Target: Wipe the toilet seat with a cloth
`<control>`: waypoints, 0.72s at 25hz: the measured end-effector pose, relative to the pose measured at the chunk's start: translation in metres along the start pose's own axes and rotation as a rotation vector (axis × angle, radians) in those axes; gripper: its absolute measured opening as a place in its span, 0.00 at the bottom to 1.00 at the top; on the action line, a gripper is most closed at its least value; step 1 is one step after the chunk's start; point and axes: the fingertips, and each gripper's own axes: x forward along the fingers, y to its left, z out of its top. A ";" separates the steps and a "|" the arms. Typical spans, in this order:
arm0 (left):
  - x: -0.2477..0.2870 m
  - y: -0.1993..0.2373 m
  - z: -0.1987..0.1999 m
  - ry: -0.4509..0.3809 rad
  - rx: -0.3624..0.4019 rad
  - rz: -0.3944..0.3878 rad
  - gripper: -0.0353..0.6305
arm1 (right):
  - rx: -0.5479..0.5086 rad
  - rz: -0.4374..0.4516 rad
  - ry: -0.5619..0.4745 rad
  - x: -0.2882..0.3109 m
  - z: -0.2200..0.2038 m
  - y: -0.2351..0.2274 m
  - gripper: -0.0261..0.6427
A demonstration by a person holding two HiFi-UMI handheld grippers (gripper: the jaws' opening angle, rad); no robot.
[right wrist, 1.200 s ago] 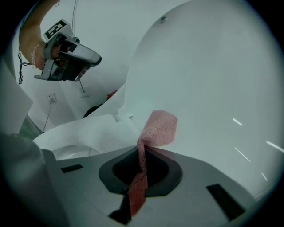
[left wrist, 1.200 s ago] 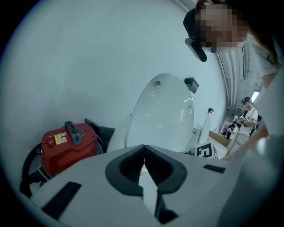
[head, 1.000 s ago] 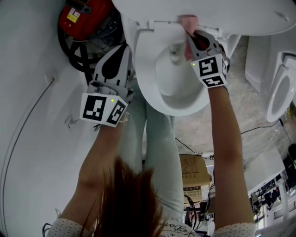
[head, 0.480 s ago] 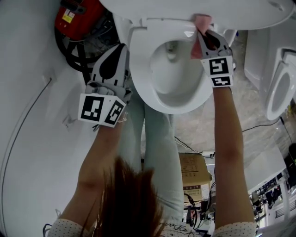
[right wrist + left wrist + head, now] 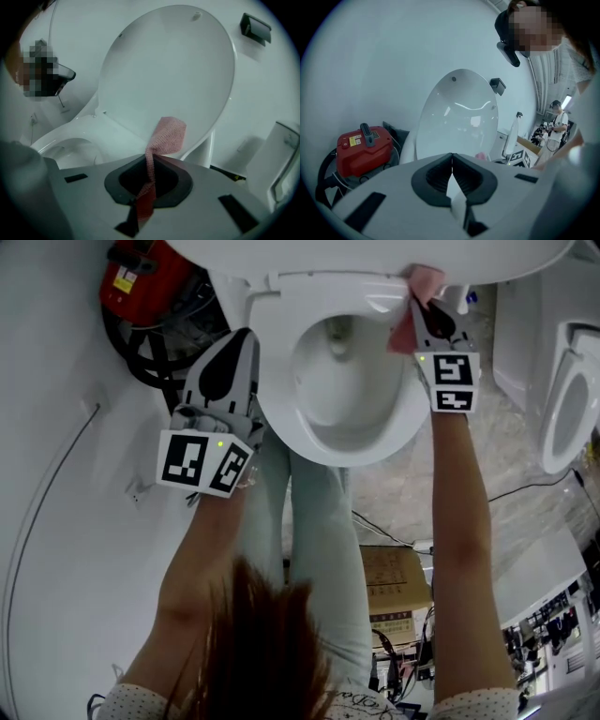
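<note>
The white toilet seat lies down around the bowl, with the lid raised behind it. My right gripper is shut on a pink cloth, which rests on the seat's back right part, close to the lid. In the right gripper view the cloth stands up twisted out of the shut right gripper, with the seat to its left. My left gripper hangs shut and holds nothing, just off the seat's left edge. The left gripper faces the lid.
A red machine with black hoses sits left of the toilet against the white wall. A second toilet stands at the far right. The person's legs are in front of the bowl, and a cardboard box and cables lie on the floor.
My right gripper has slid the pink cloth to the right along the back of the seat. The left gripper has hardly moved.
</note>
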 end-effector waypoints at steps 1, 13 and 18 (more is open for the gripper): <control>0.001 -0.001 0.000 0.001 0.001 -0.002 0.06 | 0.022 -0.012 0.002 -0.002 -0.004 -0.004 0.08; 0.004 -0.002 -0.007 0.019 -0.001 -0.010 0.06 | -0.486 0.206 -0.027 -0.013 -0.010 0.005 0.08; 0.007 -0.004 -0.010 0.025 -0.004 -0.018 0.06 | -0.663 0.330 -0.031 -0.020 -0.022 0.021 0.07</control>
